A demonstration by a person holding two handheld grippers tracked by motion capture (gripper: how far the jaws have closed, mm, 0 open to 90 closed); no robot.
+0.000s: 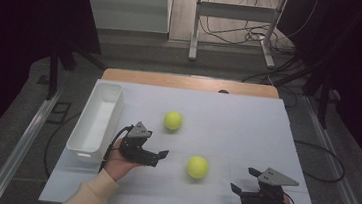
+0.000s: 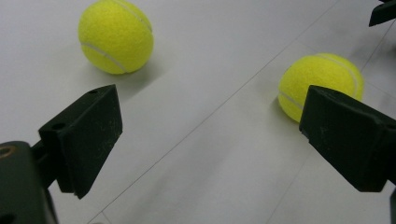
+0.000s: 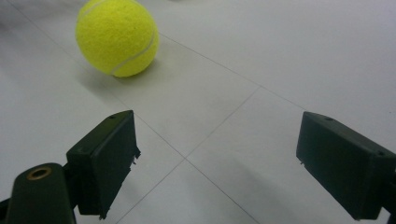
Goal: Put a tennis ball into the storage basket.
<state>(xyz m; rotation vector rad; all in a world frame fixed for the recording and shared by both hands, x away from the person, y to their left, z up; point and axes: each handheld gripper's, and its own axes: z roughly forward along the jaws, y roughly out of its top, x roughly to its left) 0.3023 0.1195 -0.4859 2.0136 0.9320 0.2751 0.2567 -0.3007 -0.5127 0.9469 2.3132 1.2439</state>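
Note:
Two yellow tennis balls lie on the white table cover. The far ball (image 1: 173, 120) (image 2: 116, 36) rests near the middle; the near ball (image 1: 197, 167) (image 2: 321, 84) (image 3: 116, 37) sits between the two grippers. My left gripper (image 1: 159, 157) (image 2: 210, 135) is open, holds nothing, and points right toward the near ball, a short gap away. One of its jaws partly covers that ball in the left gripper view. My right gripper (image 1: 243, 180) (image 3: 219, 154) stands open and unloaded at the front right, aimed left at the near ball.
A long white bin (image 1: 97, 119) stands along the left edge of the cover, just left of my left hand. The other gripper's jaw tip (image 2: 383, 11) peeks in at the top right. Beyond the table are a metal frame and cables on the floor.

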